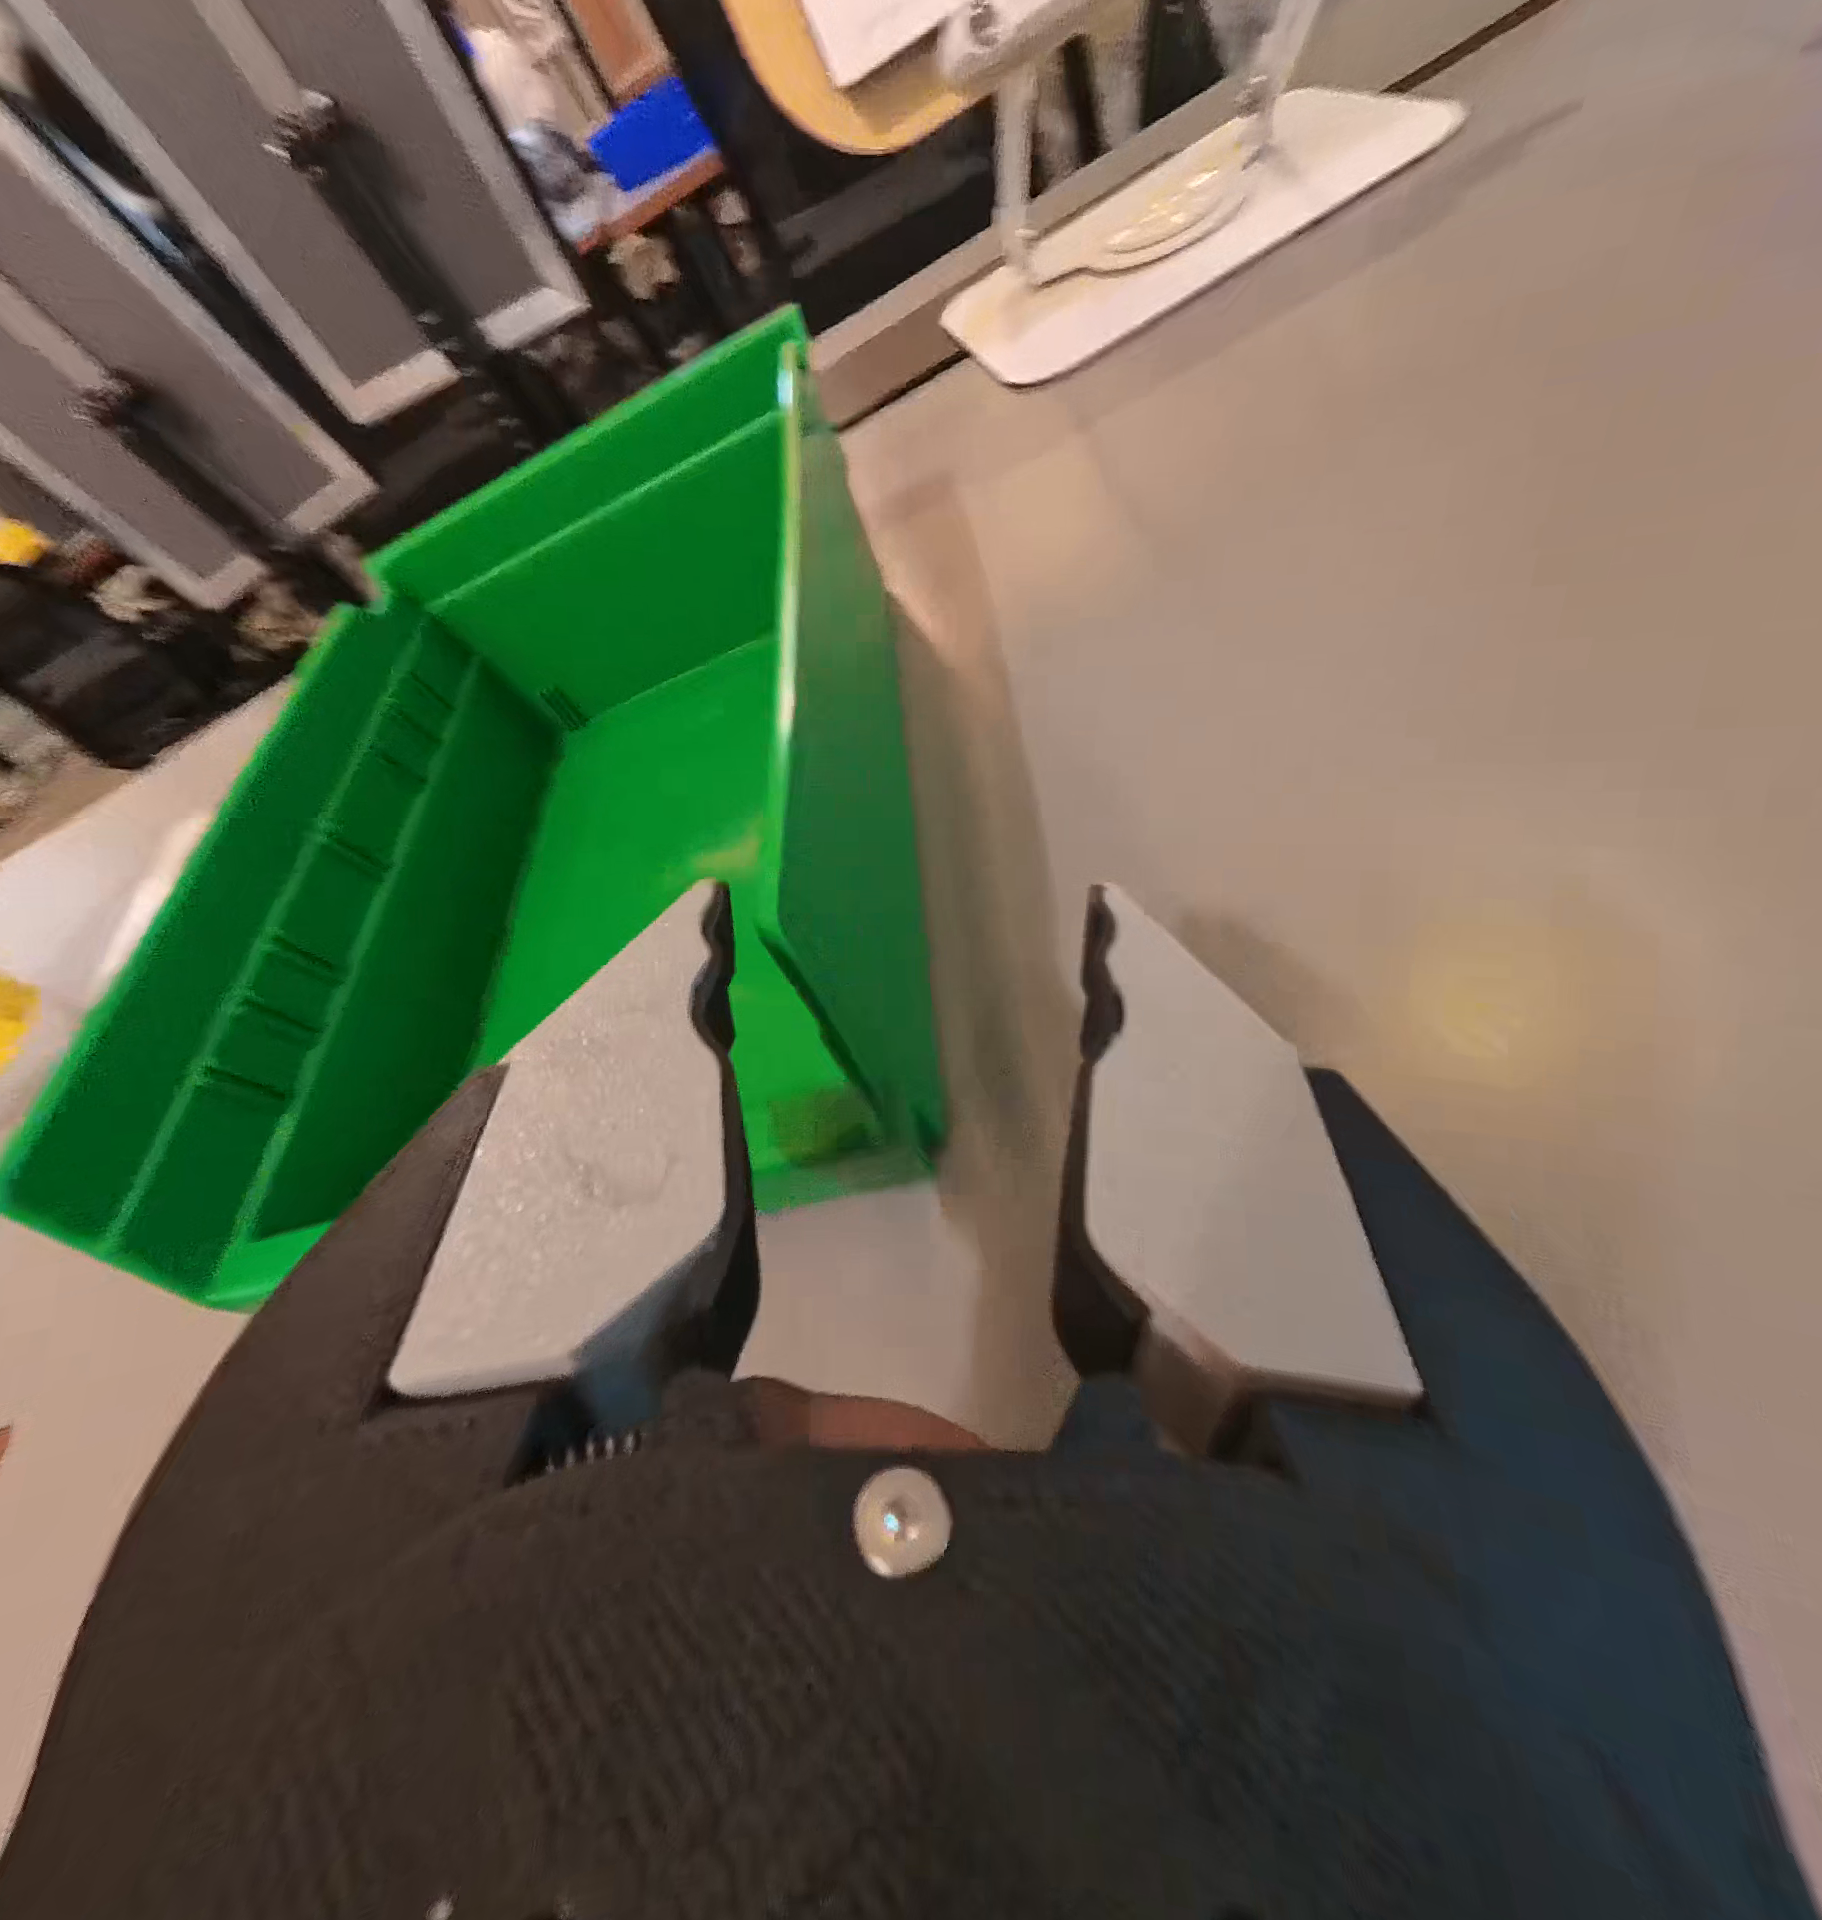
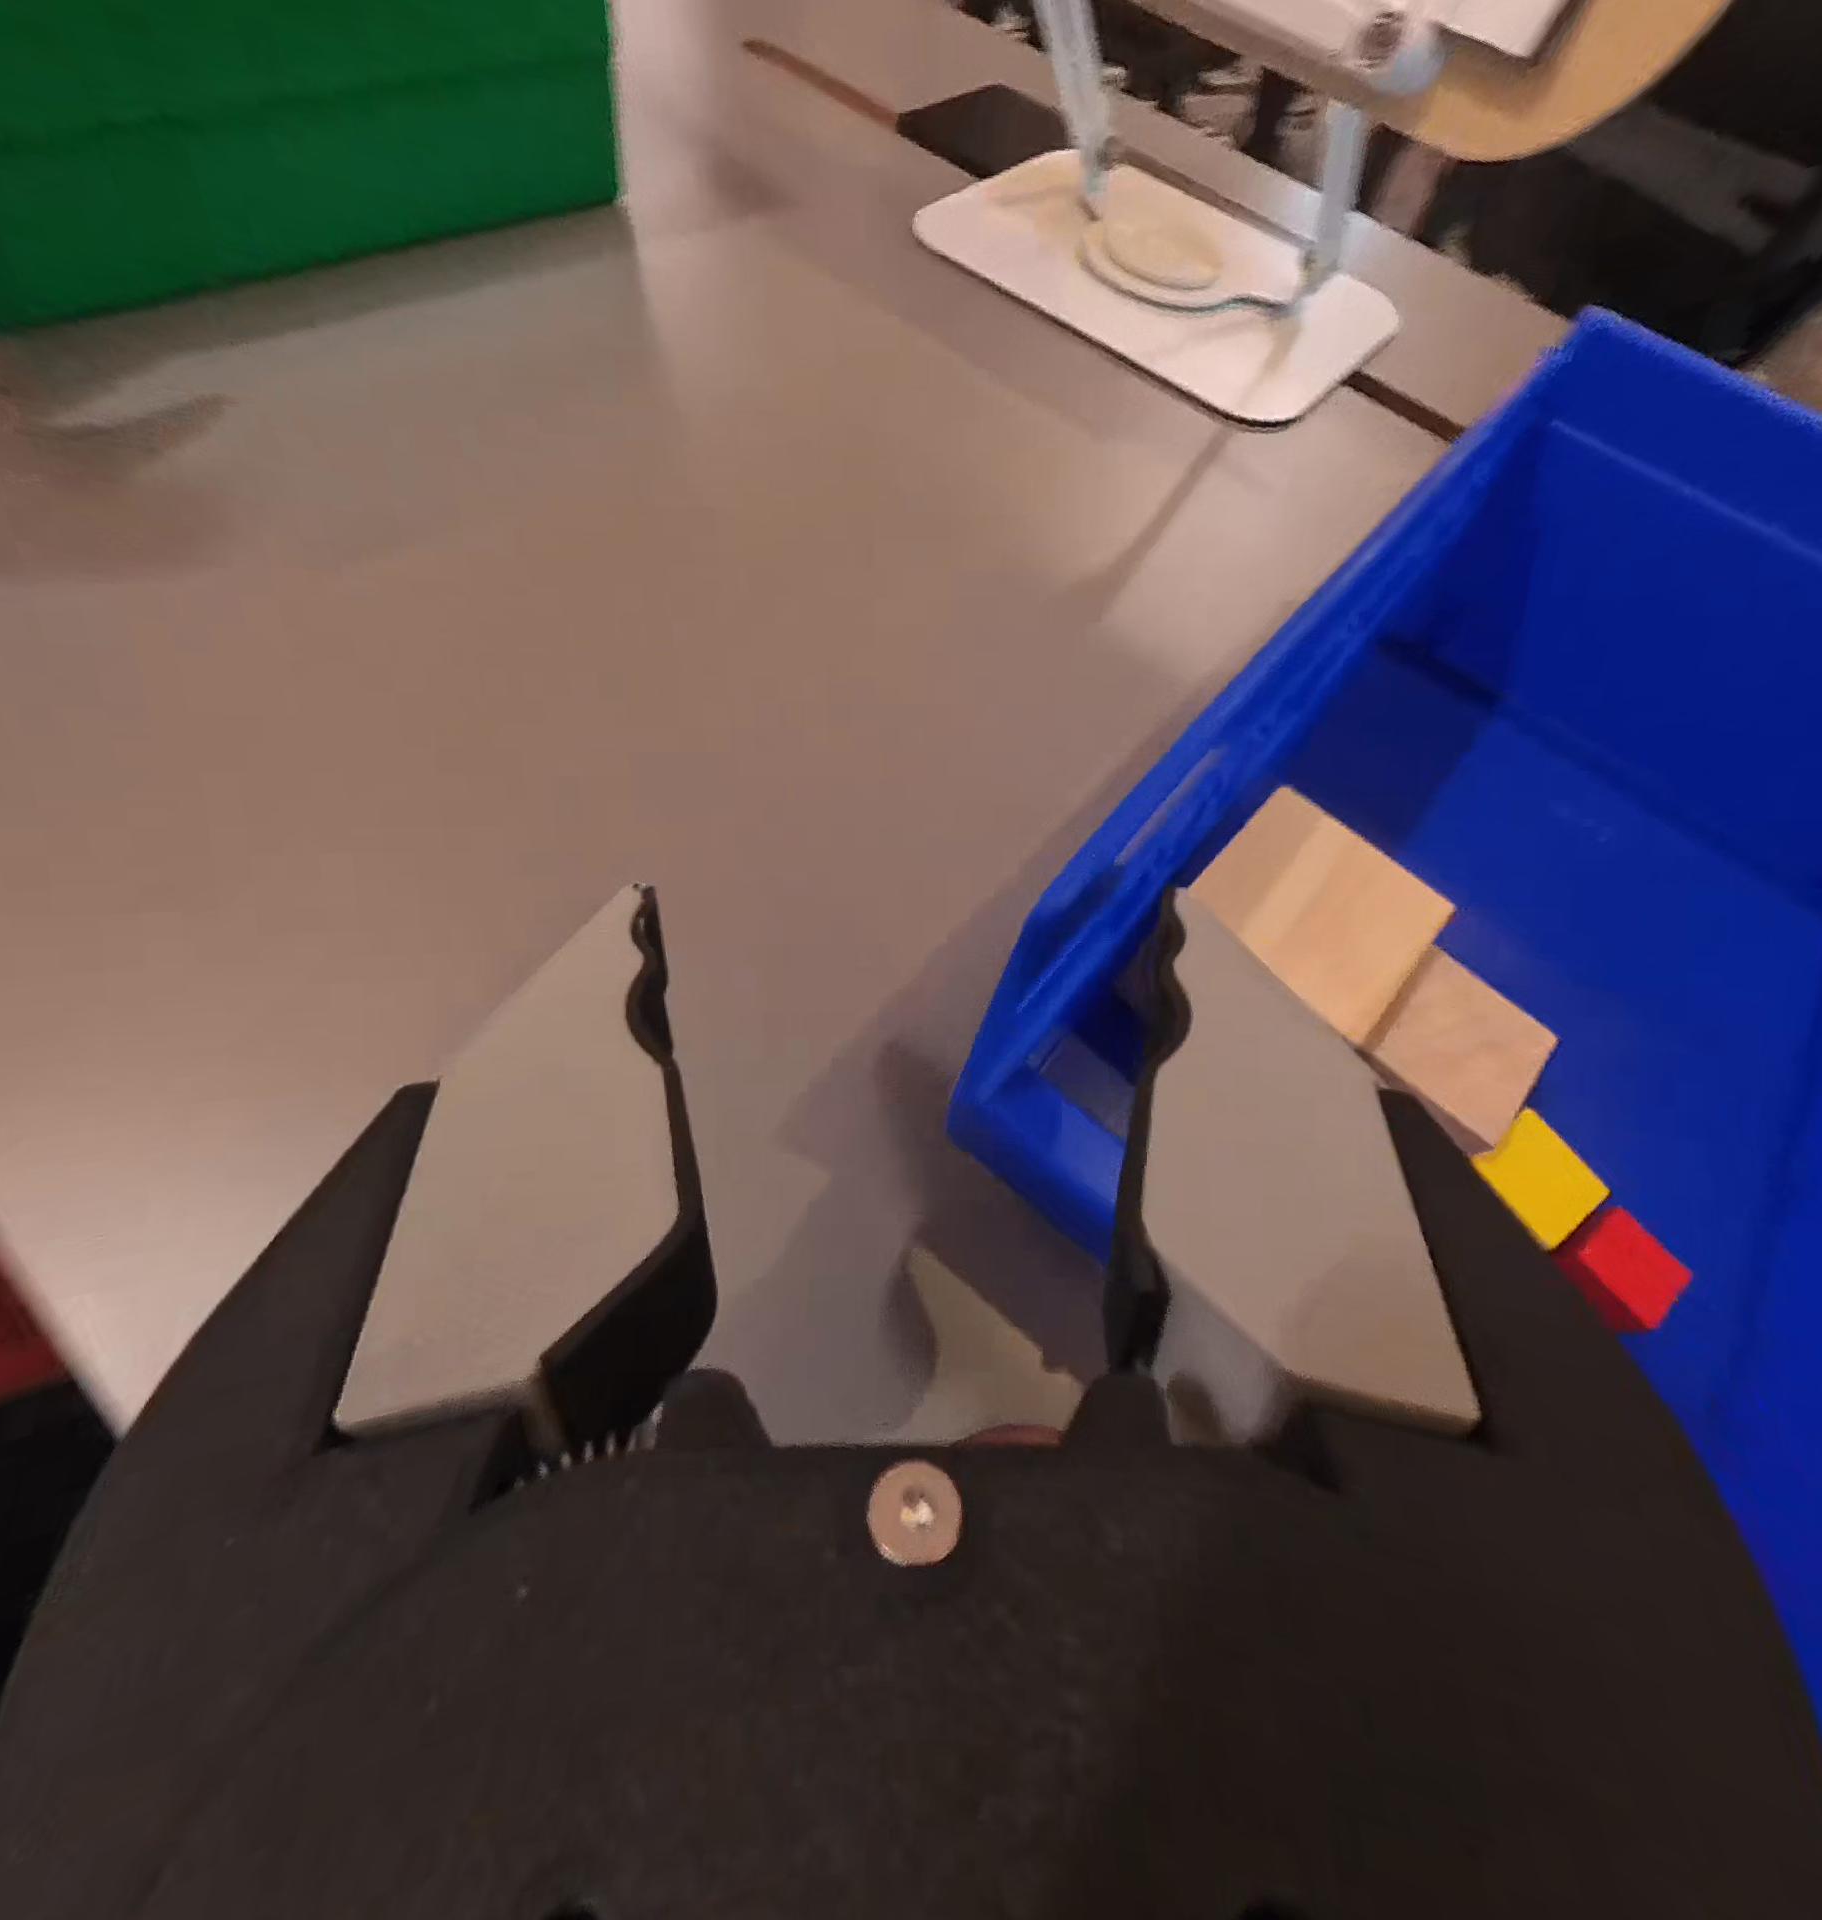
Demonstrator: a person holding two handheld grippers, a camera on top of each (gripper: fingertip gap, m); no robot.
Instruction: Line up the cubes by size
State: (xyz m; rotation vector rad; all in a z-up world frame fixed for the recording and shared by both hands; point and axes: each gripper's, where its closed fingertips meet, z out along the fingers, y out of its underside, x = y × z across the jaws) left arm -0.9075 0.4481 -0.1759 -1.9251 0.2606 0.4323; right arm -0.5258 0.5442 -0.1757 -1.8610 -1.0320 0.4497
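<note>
Cubes sit in a row inside the blue bin (image 2: 1665,644) at the bench's (image 2: 574,675) right side: larger wooden cube (image 2: 1333,914), smaller wooden cube (image 2: 1463,1044), yellow cube (image 2: 1541,1179), red cube (image 2: 1619,1268), touching, along the bin's left wall. Your right claw (image 2: 907,904) gapes wide with nothing in it, one finger over the bin's near corner. Your left claw (image 1: 902,904) is also spread and holds nothing, above the green bin (image 1: 595,748) near the bench's far edge; bin contents too blurred to tell.

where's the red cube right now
In the right wrist view, the red cube sits inside the blue bin at the right, touching the yellow cube at the near end of the row.
</note>
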